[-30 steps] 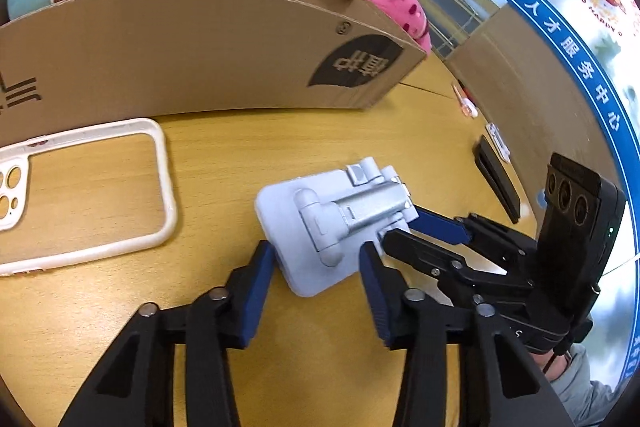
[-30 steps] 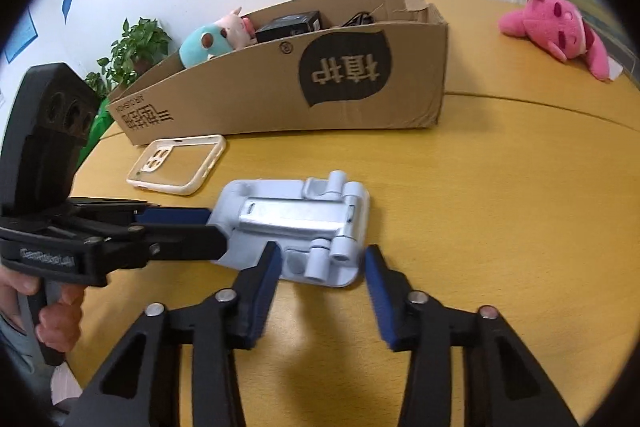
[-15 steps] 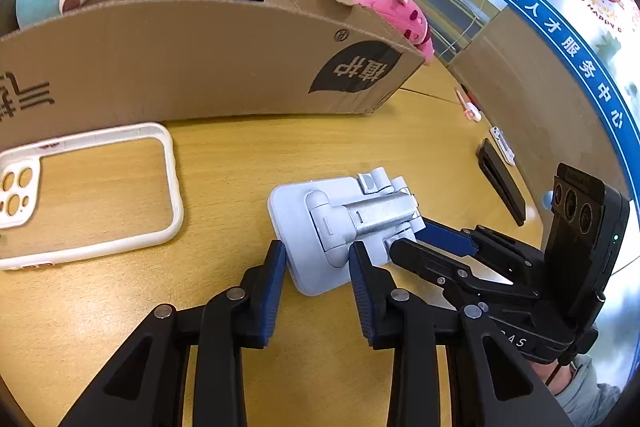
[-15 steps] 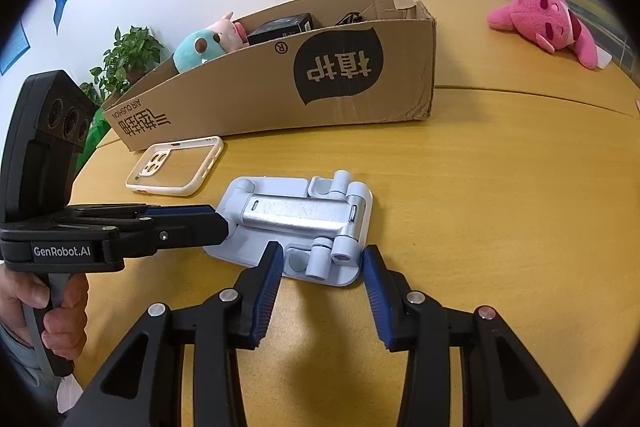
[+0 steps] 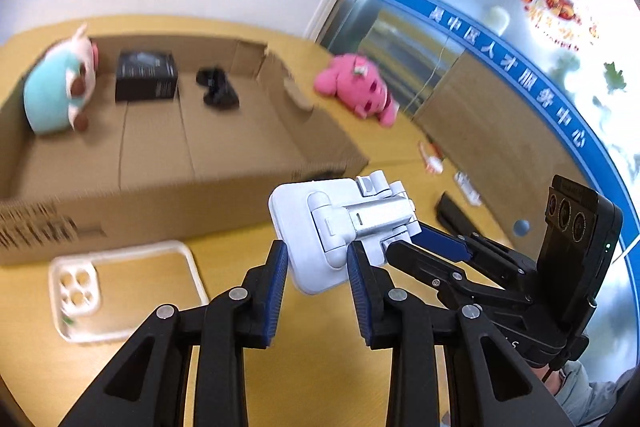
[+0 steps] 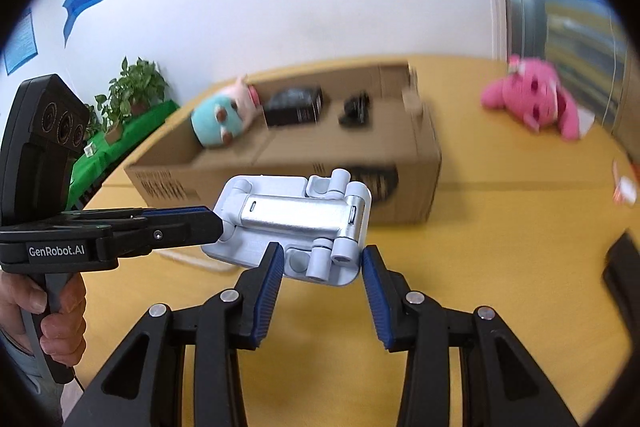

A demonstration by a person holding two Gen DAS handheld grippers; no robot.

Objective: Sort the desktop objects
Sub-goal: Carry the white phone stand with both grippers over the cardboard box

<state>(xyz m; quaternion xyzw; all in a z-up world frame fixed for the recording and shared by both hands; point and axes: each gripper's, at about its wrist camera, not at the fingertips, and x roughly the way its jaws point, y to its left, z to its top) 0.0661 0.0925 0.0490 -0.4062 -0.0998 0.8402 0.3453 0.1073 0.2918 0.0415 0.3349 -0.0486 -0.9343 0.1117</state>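
Note:
A folded white and silver phone stand (image 5: 340,223) is held in the air above the wooden table, level with the front wall of the cardboard box (image 5: 160,195). My left gripper (image 5: 318,267) is shut on its one end. My right gripper (image 6: 322,265) is shut on its other end, where the hinge knobs are; the stand also shows in the right wrist view (image 6: 296,219). The box (image 6: 416,163) holds a teal plush (image 5: 56,95), a black carton (image 5: 146,77) and a small black item (image 5: 218,91).
A white phone case (image 5: 124,291) lies flat on the table in front of the box. A pink plush (image 5: 360,91) lies beyond the box's right end. A black flat object (image 5: 452,215) and small items lie at the far right.
Both grippers closed on the stand and lifted it off the table. The views rose, so the inside of the box now shows.

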